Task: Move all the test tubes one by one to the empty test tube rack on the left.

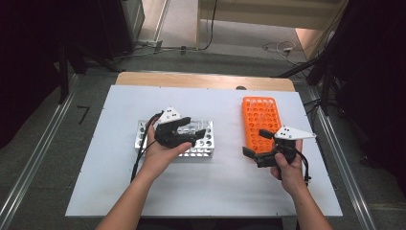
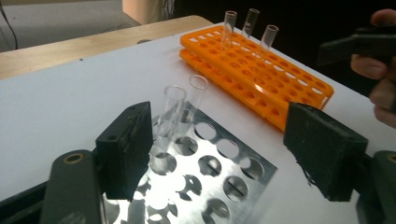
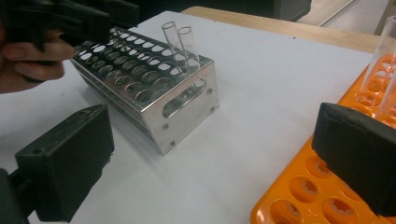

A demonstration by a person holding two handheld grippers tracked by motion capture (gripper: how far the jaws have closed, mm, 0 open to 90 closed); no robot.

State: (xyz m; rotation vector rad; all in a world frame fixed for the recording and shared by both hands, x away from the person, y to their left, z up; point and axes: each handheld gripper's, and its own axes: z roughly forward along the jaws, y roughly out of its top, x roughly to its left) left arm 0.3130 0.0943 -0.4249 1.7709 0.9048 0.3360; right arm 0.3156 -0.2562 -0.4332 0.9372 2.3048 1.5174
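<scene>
**Op 1:** Your forearms enter the high view from the bottom edge. Left gripper (image 1: pixel 184 132) sits over the metal rack (image 1: pixel 141 130), right gripper (image 1: pixel 261 149) at the near end of the orange rack (image 1: pixel 260 111). Both racks rest on the white table (image 1: pixel 215 182), well apart.

**Op 2:** Left claw state?

**Op 1:** Left gripper view: black jaws spread wide, nothing pinched. Two glass tubes (image 2: pixel 173 105) stand upright in the metal rack's holes, the nearer one just beside the left-hand pad (image 2: pixel 126 149) as that view shows it; contact I cannot tell. Three more tubes (image 2: pixel 268 39) stand in the orange rack's far end.

**Op 2:** So you look to have just let a tube go.

**Op 1:** Judged so. Risk: if you pull the hand sideways, that pad could clip the near tube, tilt it in its hole or knock it against its neighbour. Glass on metal, so chipping is possible. Lift clear first.

**Op 2:** Right side?

**Op 1:** Right gripper view: jaws wide apart, empty, one pad (image 3: pixel 359 158) over the orange rack's near holes. A tube (image 3: pixel 383 60) rises at the right margin, partly cropped. Closing off-centre could push it over instead of seating it between the pads.
</scene>
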